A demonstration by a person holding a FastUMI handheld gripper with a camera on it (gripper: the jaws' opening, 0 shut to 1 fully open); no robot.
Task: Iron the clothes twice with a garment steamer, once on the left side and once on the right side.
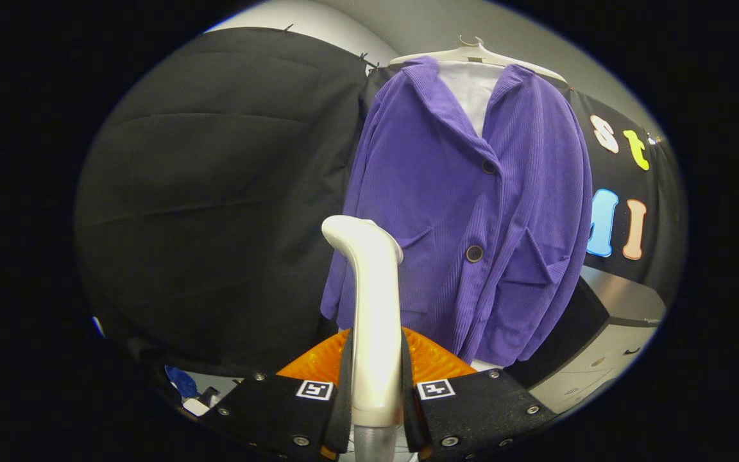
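A black cloth wall (215, 192) stands far behind and to the left. Above it is a pale grey wall (421, 22). On the right, lower, stands a grey cabinet (607, 340). Near left, low, lies something blue (182, 382), unclear what.

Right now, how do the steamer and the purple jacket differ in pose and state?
1. The steamer stands upright, clamped between the gripper fingers; the purple jacket hangs free on a white hanger beyond them.
2. The steamer is smooth, pale and rigid; the jacket is ribbed, soft fabric with dark buttons.
3. The steamer's head sits level with the jacket's lower left front; whether it touches the fabric can't be told.
Shared: both roughly vertical.
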